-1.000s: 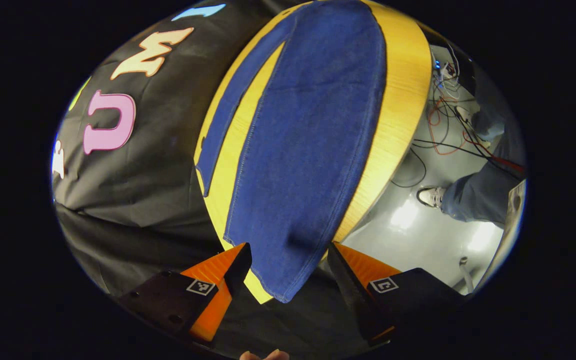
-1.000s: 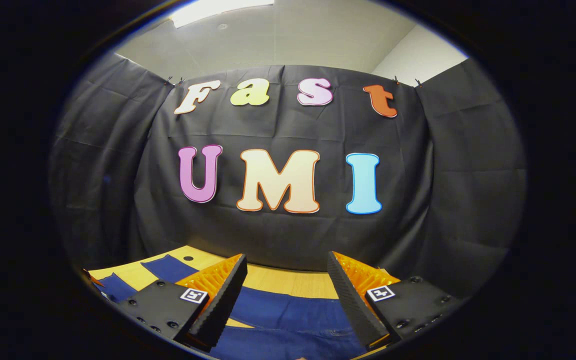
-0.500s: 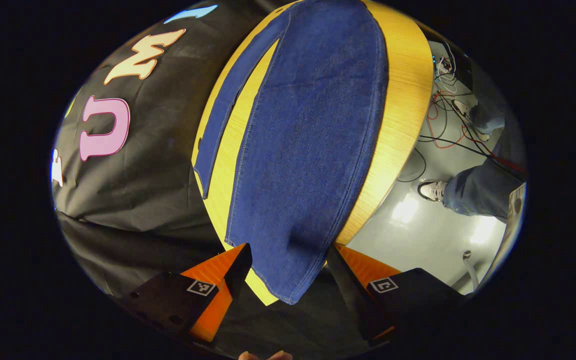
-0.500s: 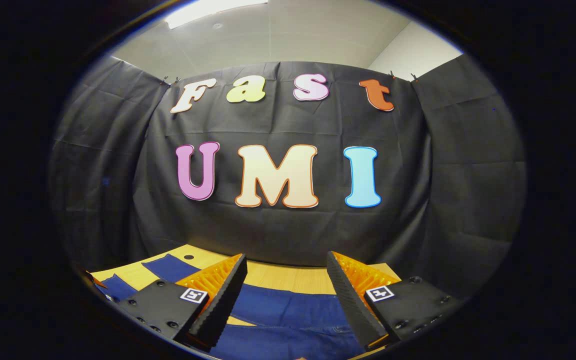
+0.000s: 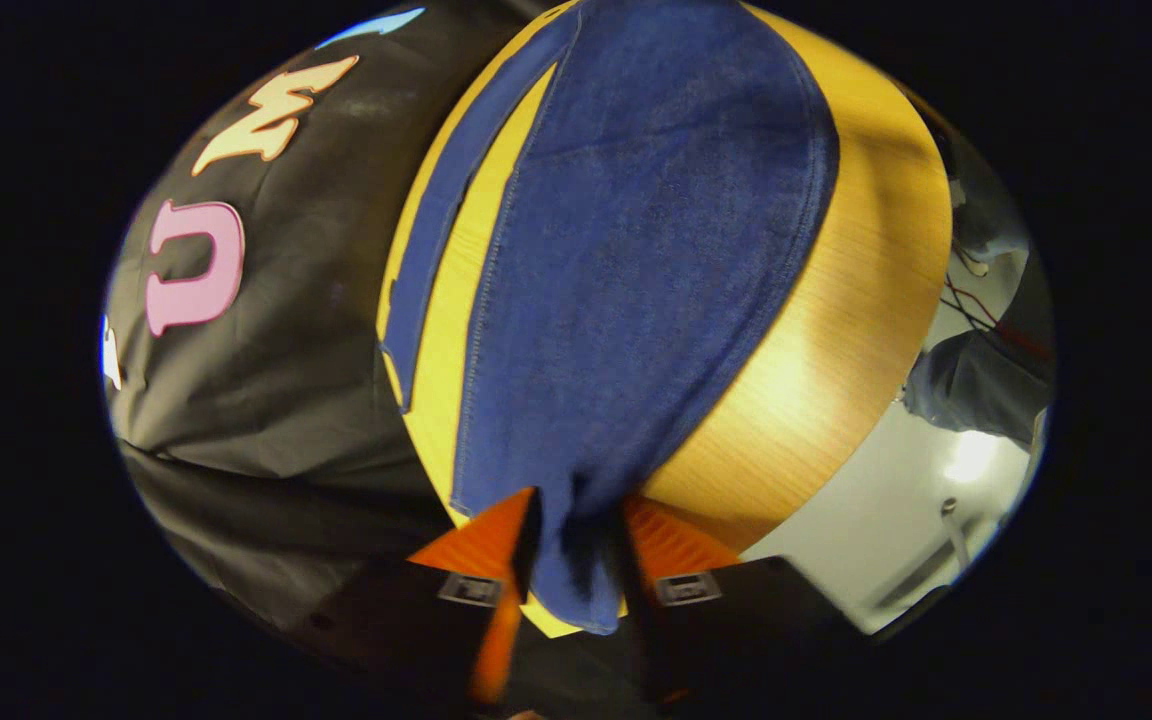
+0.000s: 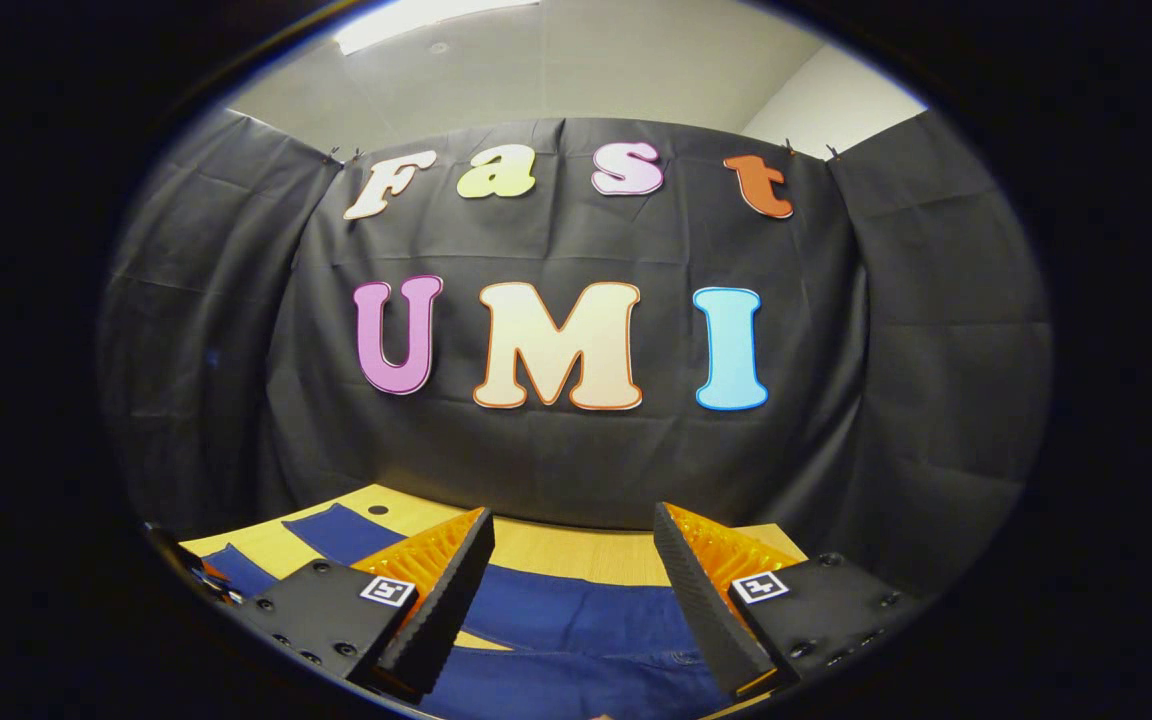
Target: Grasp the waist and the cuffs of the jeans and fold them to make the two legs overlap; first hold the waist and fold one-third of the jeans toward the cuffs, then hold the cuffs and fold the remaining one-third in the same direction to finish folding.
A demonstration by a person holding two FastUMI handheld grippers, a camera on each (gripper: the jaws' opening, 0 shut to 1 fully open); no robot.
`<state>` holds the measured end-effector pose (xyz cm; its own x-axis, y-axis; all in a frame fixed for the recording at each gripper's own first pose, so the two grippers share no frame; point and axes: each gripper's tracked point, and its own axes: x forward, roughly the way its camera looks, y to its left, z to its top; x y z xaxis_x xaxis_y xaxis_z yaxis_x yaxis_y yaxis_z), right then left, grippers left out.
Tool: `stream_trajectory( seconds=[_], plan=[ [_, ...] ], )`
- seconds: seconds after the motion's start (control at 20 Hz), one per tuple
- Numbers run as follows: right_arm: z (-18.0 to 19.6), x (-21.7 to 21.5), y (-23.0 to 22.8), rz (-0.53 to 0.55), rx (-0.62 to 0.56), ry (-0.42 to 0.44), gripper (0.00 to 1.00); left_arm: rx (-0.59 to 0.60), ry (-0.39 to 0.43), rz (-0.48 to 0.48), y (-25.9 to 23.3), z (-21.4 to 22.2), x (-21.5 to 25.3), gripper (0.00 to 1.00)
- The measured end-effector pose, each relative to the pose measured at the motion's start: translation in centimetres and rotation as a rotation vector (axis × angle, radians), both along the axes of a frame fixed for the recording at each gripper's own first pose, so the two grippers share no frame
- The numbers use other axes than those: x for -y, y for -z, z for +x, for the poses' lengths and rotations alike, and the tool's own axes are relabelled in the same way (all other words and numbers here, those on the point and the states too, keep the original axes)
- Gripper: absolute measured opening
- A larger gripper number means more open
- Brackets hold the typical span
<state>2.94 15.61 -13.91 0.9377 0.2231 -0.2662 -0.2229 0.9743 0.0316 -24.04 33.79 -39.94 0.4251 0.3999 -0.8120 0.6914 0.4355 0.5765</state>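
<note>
The left gripper (image 5: 573,525) is pinching a cuff of the blue denim jeans (image 5: 626,260) for folding, while the right gripper (image 6: 571,560) is hovering wide open, holding nothing.

A yellow wooden table (image 5: 836,300) holds blue jeans (image 5: 636,250) spread flat on top. One leg lies apart, with bare wood showing between the two legs.

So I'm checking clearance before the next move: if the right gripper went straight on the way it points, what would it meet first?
Judging from the right gripper view, the open right gripper points out over the blue denim jeans on the wooden table, so it would probably meet the black cloth wall first; depth is unclear.
</note>
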Motion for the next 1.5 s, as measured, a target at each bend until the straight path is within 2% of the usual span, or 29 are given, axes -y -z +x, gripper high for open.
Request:
stream_trajectory(
  seconds=[0.1,0.2,0.45,0.55,0.7,0.85,0.95,1.25,1.4,1.5],
  plan=[
    [-0.1,0.8,0.1,-0.042,0.012,-0.001,0.98,0.027,-0.004,0.027,0.1,0.1,-0.2,0.04],
    [-0.2,1.9,0.6,-0.09,0.02,0.0,1.0,0.064,-0.052,0.012,0.0,0.4,-0.3,0.02],
    [-0.8,4.0,2.8,-0.239,0.003,-0.022,0.99,0.018,-0.088,-0.041,0.3,0.7,-0.2,0.0],
    [-1.4,4.3,3.5,-0.329,0.027,-0.065,0.99,-0.01,-0.113,-0.079,0.1,0.6,-0.2,0.0],
    [-2.5,6.6,5.9,-0.57,0.017,-0.108,1.0,-0.033,-0.157,-0.156,0.0,0.7,0.0,0.0],
    [-5.4,7.8,9.5,-0.727,-0.049,-0.206,1.0,-0.047,-0.182,-0.187,0.0,0.7,0.0,0.0],
    [-7.5,9.2,12.2,-0.816,-0.087,-0.282,0.99,-0.061,-0.163,-0.174,0.0,0.8,-0.1,0.0],
    [-11.9,14.7,20.8,-1.081,-0.182,-0.527,1.0,-0.091,-0.179,-0.124,0.0,0.5,-0.2,0.0],
    [-13.1,17.1,24.6,-1.172,-0.237,-0.648,0.99,-0.092,-0.194,-0.106,0.0,0.6,-0.2,0.0],
    [-14.2,18.4,26.6,-1.194,-0.272,-0.71,0.99,-0.1,-0.188,-0.091,0.0,0.5,-0.2,0.0]
  ],
)
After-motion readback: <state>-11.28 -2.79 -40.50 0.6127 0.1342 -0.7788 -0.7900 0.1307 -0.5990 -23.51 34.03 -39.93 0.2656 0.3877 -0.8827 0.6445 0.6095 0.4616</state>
